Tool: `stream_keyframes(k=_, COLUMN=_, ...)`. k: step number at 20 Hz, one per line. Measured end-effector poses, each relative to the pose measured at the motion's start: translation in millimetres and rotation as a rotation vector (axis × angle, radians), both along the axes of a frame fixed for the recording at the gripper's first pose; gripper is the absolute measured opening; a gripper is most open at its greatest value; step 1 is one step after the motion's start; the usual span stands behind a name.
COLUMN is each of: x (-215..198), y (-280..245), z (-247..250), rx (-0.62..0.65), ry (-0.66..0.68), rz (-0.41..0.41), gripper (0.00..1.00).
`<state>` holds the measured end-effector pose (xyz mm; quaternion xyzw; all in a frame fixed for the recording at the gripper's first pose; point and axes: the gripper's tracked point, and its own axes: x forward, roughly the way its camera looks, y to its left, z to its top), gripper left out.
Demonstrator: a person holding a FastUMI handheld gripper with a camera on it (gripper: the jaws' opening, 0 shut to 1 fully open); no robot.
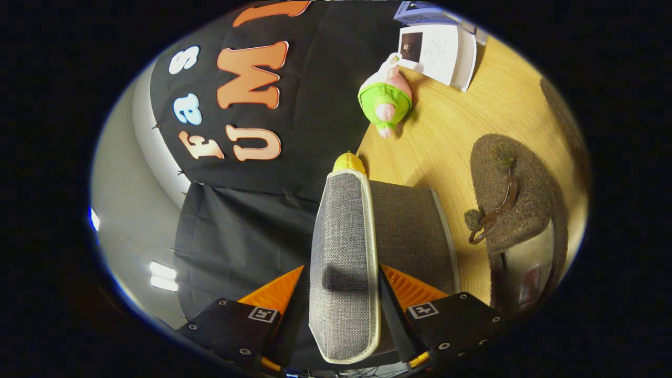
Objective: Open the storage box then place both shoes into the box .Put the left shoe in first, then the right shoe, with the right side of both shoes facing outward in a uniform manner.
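Storage box [415, 231]: grey woven fabric, sits at lower centre of the frame on the wooden table [472, 121], just ahead of the gripper [344, 286]. Its lid [344, 252] is a flat grey panel with pale piping along the edge, and it stands up on edge between the two fingers. Both fingers appear to press on the lid, one on each face, so the tool is clamped on it.

Progress, judged from the layout: the opening step is in hand. The lid looks swung up away from the box body, but whether it is fully open cannot be told, and the box interior is hidden behind the lid. No shoe is visibly in the box.

One shoe [509, 194], a brown fuzzy slipper with a dark strap and small pom-poms, lies on the table at right of frame, beside the box and apart from it. A second dark shape at the far right edge may be the other shoe; too blurred to confirm. Left/right identity of the slipper cannot be told.

Remaining: finish the lid, then left shoe in, then right shoe, right sides outward.

Other items: plush toy [386, 97] and open book [441, 50] at upper right; a yellow object [349, 161] peeks past the lid's far end.
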<state>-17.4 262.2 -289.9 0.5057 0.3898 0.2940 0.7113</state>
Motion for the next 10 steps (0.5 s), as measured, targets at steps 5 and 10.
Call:
stream_keyframes(k=5, x=-7, y=4, z=20, rx=0.008, ry=-0.030, rz=-0.011, gripper=0.28)
stream_keyframes(k=10, x=-9, y=22, z=64, rx=-0.014, ry=-0.115, rz=-0.036, gripper=0.01)
